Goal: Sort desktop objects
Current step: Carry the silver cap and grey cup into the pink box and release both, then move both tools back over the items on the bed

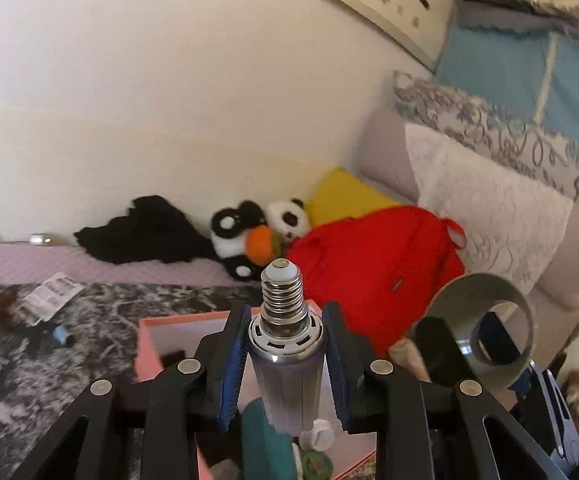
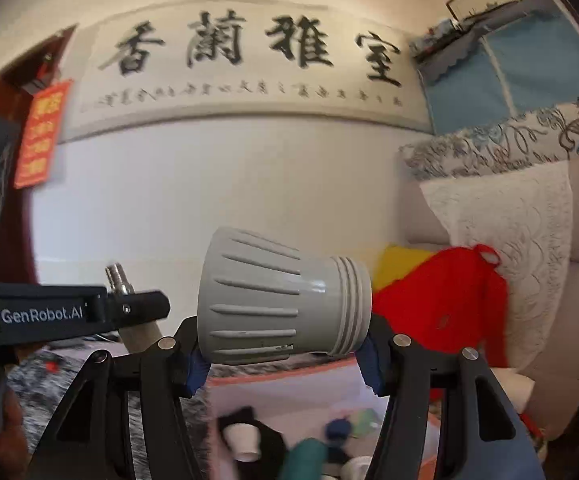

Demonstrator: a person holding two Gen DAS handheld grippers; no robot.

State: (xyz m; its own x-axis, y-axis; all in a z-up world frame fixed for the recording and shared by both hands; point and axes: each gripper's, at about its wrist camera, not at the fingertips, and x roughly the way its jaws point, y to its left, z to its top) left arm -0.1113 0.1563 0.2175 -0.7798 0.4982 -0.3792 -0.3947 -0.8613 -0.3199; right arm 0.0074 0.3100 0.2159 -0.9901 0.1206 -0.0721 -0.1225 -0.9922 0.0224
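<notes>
Your left claw (image 1: 285,364) is clamped on one screw-base bulb (image 1: 283,344), upright over the pink box (image 1: 149,344); your right claw (image 2: 285,364) is closed on one grey ribbed lamp housing (image 2: 281,300), lying sideways above that box. Behind sit two panda plushes (image 1: 265,228), one red bag (image 1: 377,264), one yellow cushion (image 1: 341,196) and black clothing (image 1: 145,232). Nothing blocks the box, though small items inside are blurred.

Bedroom corner with white walls and a cluttered bed

A calligraphy scroll (image 2: 249,60) hung at twelve o'clock on the white wall (image 1: 149,100); blue curtains (image 1: 529,68) filled two o'clock. On the bed (image 1: 89,264), a panda plush (image 1: 289,216) sat centre, a red bag (image 1: 377,264) and white pillow (image 1: 489,208) toward three o'clock, black clothing (image 1: 145,232) toward nine.
</notes>
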